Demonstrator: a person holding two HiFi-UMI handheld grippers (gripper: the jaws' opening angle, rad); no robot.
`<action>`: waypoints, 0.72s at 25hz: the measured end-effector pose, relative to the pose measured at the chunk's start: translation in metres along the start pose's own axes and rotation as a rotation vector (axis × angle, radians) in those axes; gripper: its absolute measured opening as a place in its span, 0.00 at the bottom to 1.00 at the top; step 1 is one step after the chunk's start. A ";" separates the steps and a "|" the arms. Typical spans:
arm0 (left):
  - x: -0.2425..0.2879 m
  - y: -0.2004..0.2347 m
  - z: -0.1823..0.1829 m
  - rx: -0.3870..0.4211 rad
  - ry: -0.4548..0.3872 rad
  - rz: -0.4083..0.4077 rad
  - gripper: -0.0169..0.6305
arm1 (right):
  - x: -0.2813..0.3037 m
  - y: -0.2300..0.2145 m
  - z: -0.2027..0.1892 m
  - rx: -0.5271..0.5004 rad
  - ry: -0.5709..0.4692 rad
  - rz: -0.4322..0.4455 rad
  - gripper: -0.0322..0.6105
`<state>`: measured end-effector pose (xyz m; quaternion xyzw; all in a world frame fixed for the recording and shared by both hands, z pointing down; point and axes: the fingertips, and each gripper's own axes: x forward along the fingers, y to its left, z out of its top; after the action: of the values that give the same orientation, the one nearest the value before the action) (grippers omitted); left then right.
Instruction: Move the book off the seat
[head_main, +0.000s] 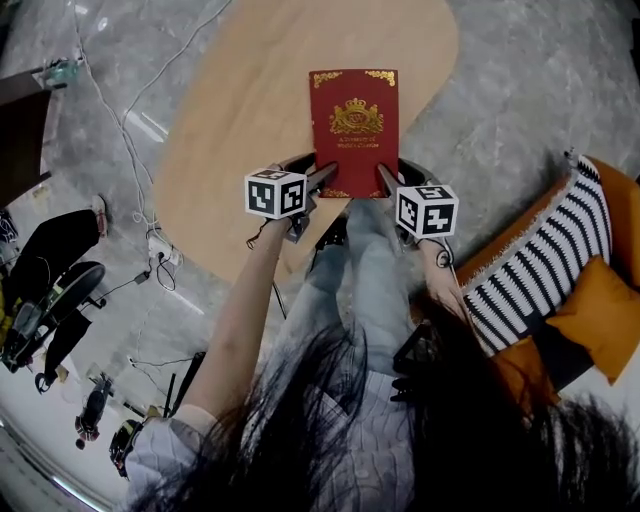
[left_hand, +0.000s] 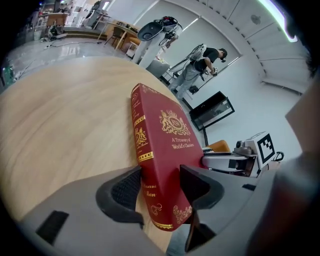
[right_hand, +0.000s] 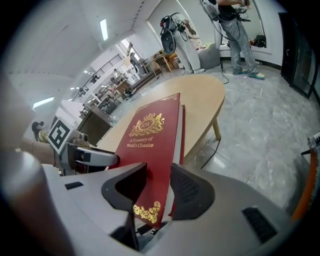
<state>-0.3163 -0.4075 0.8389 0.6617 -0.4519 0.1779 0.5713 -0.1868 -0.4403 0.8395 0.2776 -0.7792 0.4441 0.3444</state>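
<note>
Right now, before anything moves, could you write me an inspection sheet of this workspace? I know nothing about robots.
surface: pale wooden tabletop, bare apart from the book.
job's things: red book lying flat, cover up, at the table's near edge.
clutter: nothing seen on the table.
grippers: left gripper closed on the book's near left corner; right gripper closed on its near right corner.
cables: white cables and a power strip on the floor left of the table.
surroundings: grey stone floor; striped cushion and orange cushion at right; a person standing far behind.
</note>
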 end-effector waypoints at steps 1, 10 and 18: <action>0.000 0.001 0.000 0.004 0.004 0.001 0.42 | 0.001 0.000 0.000 0.003 0.001 -0.002 0.29; 0.003 0.003 -0.002 -0.024 -0.005 -0.024 0.42 | 0.004 -0.001 -0.001 0.014 -0.013 -0.001 0.29; -0.007 -0.001 -0.010 -0.001 0.015 -0.002 0.42 | -0.005 -0.004 0.005 0.071 -0.040 -0.050 0.29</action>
<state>-0.3162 -0.3952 0.8357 0.6603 -0.4472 0.1820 0.5752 -0.1825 -0.4460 0.8361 0.3178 -0.7625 0.4572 0.3294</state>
